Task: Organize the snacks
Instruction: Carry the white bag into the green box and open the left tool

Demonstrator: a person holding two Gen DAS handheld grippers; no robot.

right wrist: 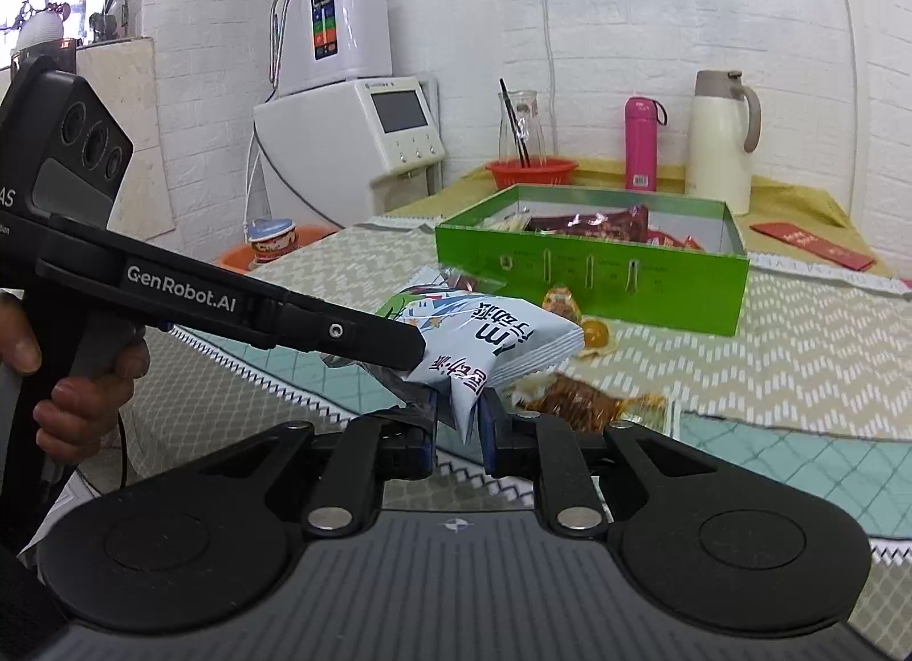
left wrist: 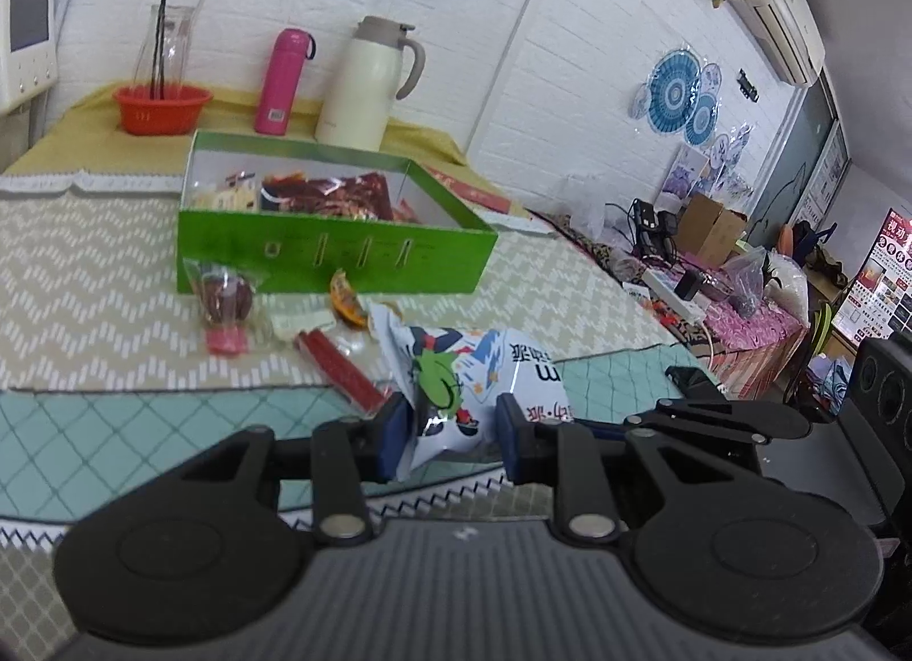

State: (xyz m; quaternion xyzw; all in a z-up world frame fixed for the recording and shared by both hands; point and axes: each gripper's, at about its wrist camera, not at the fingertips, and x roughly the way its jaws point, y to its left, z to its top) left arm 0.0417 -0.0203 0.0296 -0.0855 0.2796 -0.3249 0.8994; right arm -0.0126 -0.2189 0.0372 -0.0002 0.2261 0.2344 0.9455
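Note:
A white and blue snack bag (left wrist: 473, 376) is held above the table by both grippers; it also shows in the right wrist view (right wrist: 490, 342). My left gripper (left wrist: 450, 433) is shut on one end of the bag. My right gripper (right wrist: 459, 427) is shut on a corner of the same bag. The left gripper (right wrist: 365, 339) reaches in from the left in the right wrist view. A green box (left wrist: 319, 256) holding red snack packs stands beyond it, also in the right wrist view (right wrist: 593, 279). Loose snacks lie in front of the box: a dark red pack (left wrist: 225, 299), an orange jelly (left wrist: 347, 299), a red stick (left wrist: 336, 364), a brown pack (right wrist: 581, 404).
At the back stand a red basket (left wrist: 161, 108), a pink bottle (left wrist: 283, 81) and a cream thermos jug (left wrist: 370, 85). A water dispenser (right wrist: 353, 137) stands left of the table. Cluttered furniture (left wrist: 724, 273) lies to the right. A red envelope (right wrist: 809, 245) lies right of the box.

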